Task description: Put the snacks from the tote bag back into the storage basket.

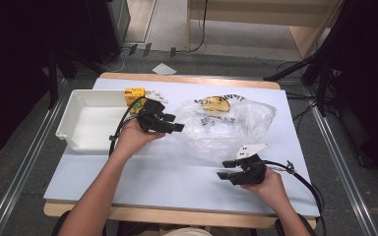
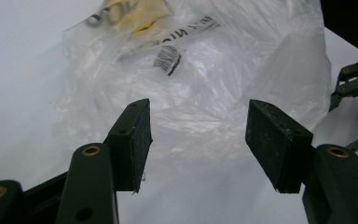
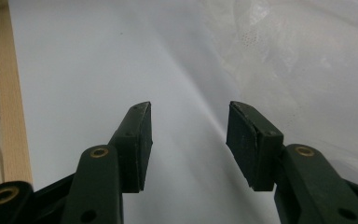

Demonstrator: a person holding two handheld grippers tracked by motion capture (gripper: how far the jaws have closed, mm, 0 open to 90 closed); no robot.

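Observation:
A crumpled clear plastic bag (image 1: 226, 125) lies on the white table, with a yellow item (image 1: 215, 103) inside its far end. In the left gripper view the bag (image 2: 200, 79) spreads just beyond the jaws, a barcode label (image 2: 167, 59) on it. My left gripper (image 1: 177, 127) is open at the bag's left edge, nothing between its pads (image 2: 135, 140). My right gripper (image 1: 225, 169) is open near the bag's front edge, pointing left. In the right gripper view the bag (image 3: 307, 60) lies to the upper right of the open jaws.
A white bin (image 1: 86, 120) sits at the table's left, with a yellow box (image 1: 134, 96) by its far right corner. The table's wooden front edge (image 3: 11, 93) runs close to the right gripper. Bare table top (image 1: 167, 172) lies between the two hands.

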